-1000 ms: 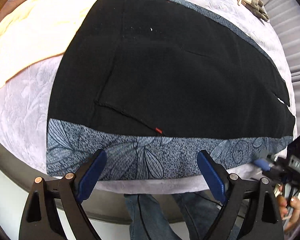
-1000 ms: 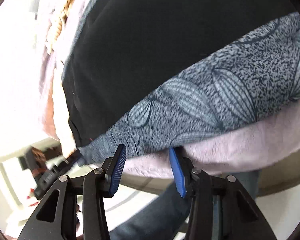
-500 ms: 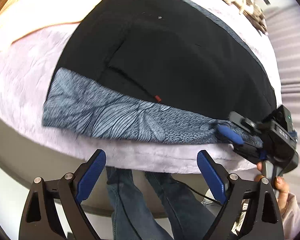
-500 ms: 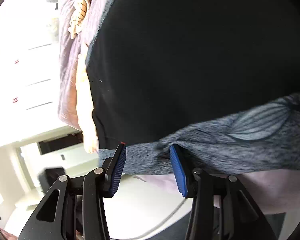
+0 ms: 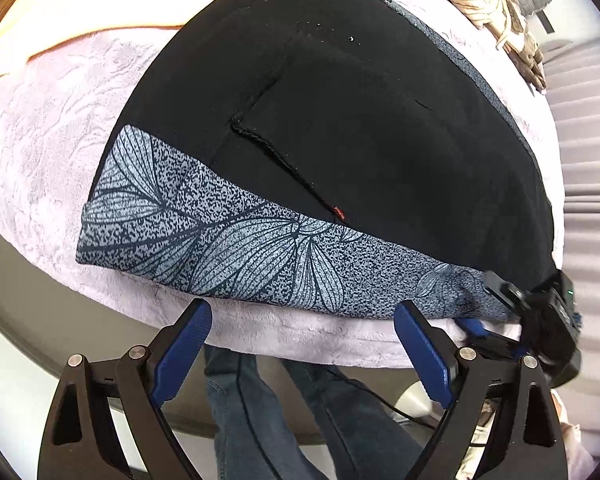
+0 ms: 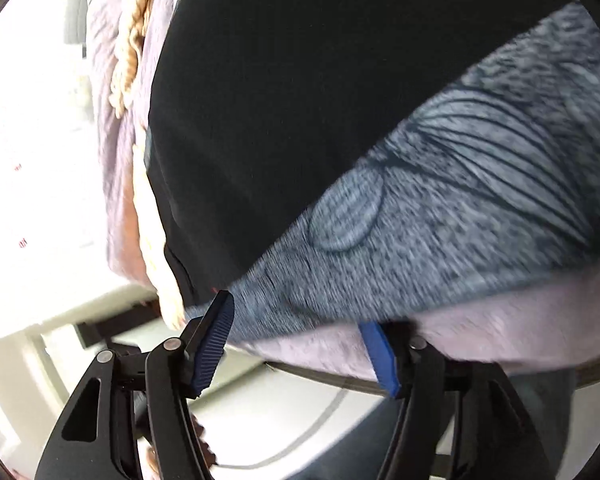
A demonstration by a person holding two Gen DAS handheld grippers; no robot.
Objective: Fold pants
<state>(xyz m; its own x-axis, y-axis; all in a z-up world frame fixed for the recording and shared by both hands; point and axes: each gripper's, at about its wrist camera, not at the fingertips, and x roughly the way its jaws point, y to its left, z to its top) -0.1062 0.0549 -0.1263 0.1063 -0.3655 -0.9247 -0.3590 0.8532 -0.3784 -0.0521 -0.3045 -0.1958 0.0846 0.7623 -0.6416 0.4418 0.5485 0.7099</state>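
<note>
Black pants (image 5: 360, 120) lie flat on a lilac blanket, with a grey leaf-patterned band (image 5: 260, 256) along their near edge. My left gripper (image 5: 302, 320) hovers open just off the blanket's near edge, in front of the band, nothing between its fingers. My right gripper (image 5: 486, 308) is at the band's right end. In the right wrist view its jaws (image 6: 296, 316) are opening. The band's (image 6: 460, 208) corner lies just ahead of the fingertips with the pads not pressing on it. The black cloth (image 6: 300, 80) fills the view above.
The lilac blanket (image 5: 52, 128) covers a table with a grey rim (image 5: 20, 320). A cream cloth (image 5: 100, 12) lies at the far left, a beige braided bundle (image 5: 480, 4) at the far right. A person's legs in jeans (image 5: 260, 420) stand below the near edge.
The right gripper's jaws have widened, and it came down to the band's right corner. The left gripper shifted, so the band now runs slanted with its left corner in full view.
</note>
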